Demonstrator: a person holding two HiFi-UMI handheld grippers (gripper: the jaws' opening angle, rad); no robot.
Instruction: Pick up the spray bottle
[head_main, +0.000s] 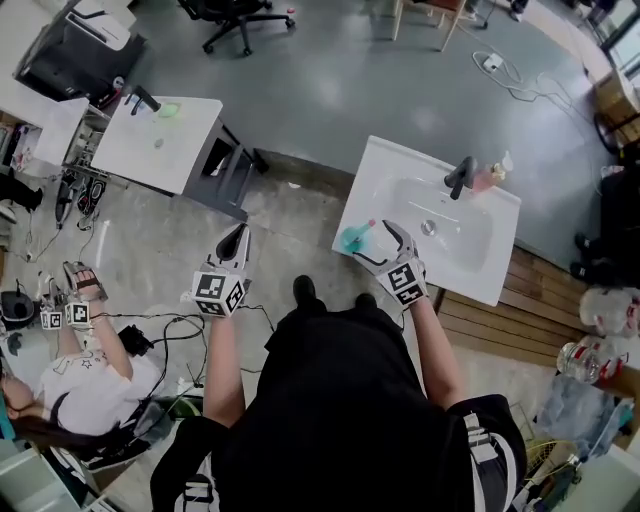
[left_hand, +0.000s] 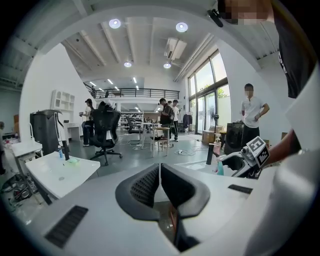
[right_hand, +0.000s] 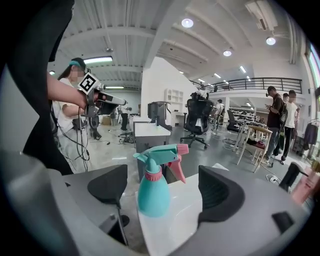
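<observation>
Right tool (right_hand: 164, 187) of mine stands wide open, the teal spray bottle (right_hand: 152, 195) upright between its jaws, touching neither, on a corner of the white sink (head_main: 495, 215). My left tool (left_hand: 159, 175) is closed, jaw against jaw, well apart over the floor (head_main: 150, 260).

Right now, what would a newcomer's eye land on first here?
The teal, pink-triggered spray bottle stands upright on the near left corner of the sink; the right gripper frames it with wide-open jaws, neither pad touching. The left gripper, shut, hovers over the floor left of the sink.
</observation>
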